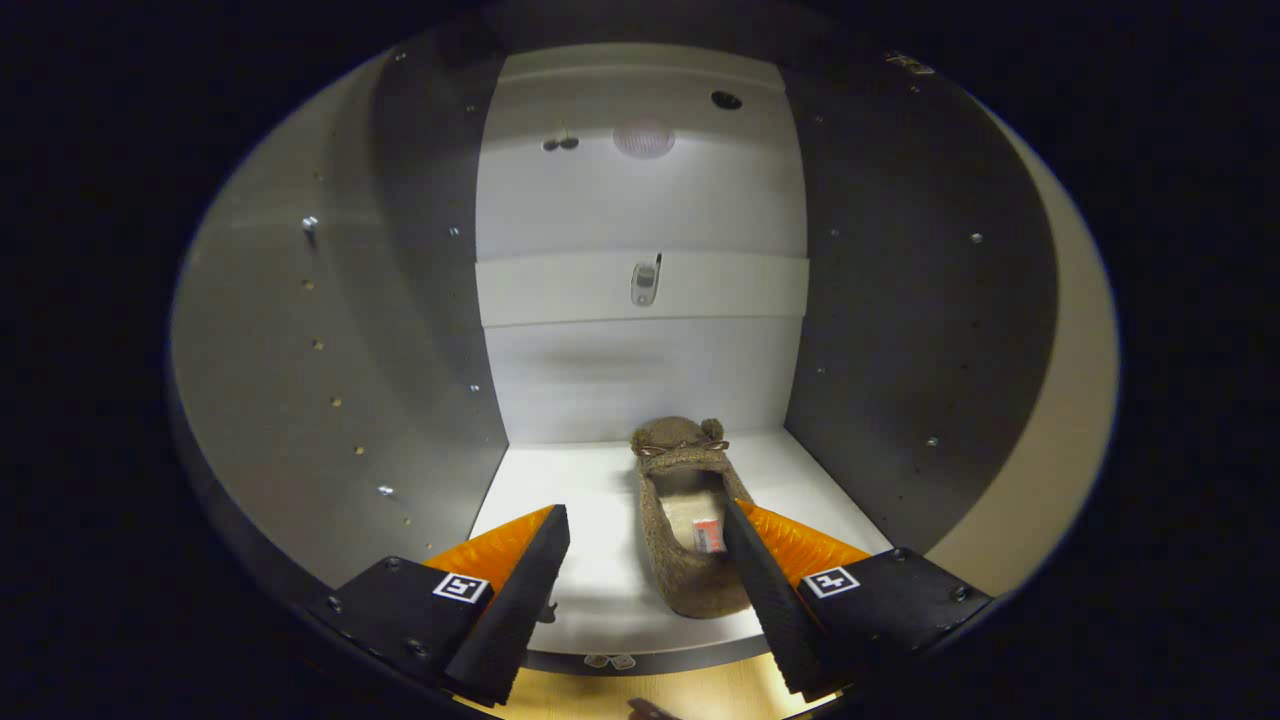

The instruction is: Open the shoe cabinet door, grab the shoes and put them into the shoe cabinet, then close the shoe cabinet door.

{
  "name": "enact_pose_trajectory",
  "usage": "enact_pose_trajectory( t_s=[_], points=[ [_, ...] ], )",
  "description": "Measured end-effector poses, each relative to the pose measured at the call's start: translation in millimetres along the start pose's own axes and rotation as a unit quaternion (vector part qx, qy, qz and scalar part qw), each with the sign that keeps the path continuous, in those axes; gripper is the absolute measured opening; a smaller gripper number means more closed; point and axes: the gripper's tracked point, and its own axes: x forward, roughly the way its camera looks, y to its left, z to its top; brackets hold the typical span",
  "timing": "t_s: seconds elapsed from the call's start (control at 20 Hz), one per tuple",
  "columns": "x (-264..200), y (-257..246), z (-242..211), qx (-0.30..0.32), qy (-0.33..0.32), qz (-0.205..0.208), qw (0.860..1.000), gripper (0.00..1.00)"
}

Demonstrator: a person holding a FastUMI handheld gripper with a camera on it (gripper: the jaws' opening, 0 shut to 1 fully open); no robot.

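Writing that can be read is lacking: the small tag (pixel 708 535) inside the shoe (pixel 688 520) carries red and white print too small to make out, and each jaw housing bears 1 square black-and-white marker.

The scene looks straight into the open shoe cabinet (pixel 640 290). Its back panel is pale, crossed at mid frame by a horizontal rail with a small metal fitting (pixel 645 282) at its centre. Higher up sit 2 small dark fasteners, a round pale patch of light and a dark hole. The left side wall (pixel 330 350) and the right side wall (pixel 900 320) are grey and dotted with rows of shelf-pin holes and a few screws. The white bottom shelf (pixel 590 500) fills the lower centre of the frame, and a strip of light wooden floor shows below its front edge.

The shoe, a brown fuzzy slipper with a small bow on top, lies on the bottom shelf right of centre. Its long axis runs front to back, toe toward the back panel and heel toward the camera, with a slight slant.

The gripper (pixel 645 535) has its jaws spread wide and holds nothing. The right jaw overlaps the slipper's right rim in the picture, though contact cannot be judged; the left jaw is well apart from it, over bare shelf.
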Motion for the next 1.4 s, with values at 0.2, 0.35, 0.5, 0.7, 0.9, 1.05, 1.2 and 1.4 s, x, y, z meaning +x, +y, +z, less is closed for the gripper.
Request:
enact_pose_trajectory(
  t_s=[0.2,0.35,0.5,0.7,0.9,1.05,1.2,1.4],
  points=[
    [-64.4,-9.3,19.7,-0.017,-0.057,-0.007,0.998,0.98],
    [-121.9,-20.8,30.2,-0.012,-0.097,-0.007,0.995,0.98],
    [-180.8,-42.0,29.9,0.005,-0.122,-0.003,0.993,0.98],
    [-252.1,-69.4,24.7,0.014,-0.135,0.011,0.991,0.98],
    [-317.1,-87.5,27.6,0.017,-0.156,0.018,0.987,0.98],
    [-355.3,-113.6,19.2,0.015,-0.15,0.015,0.989,0.98],
    [-384.1,-155.9,-0.8,0.007,-0.143,0.009,0.99,0.98],
    [-419.3,-195.4,13.4,0.003,-0.163,-0.021,0.986,0.98]
  ],
)
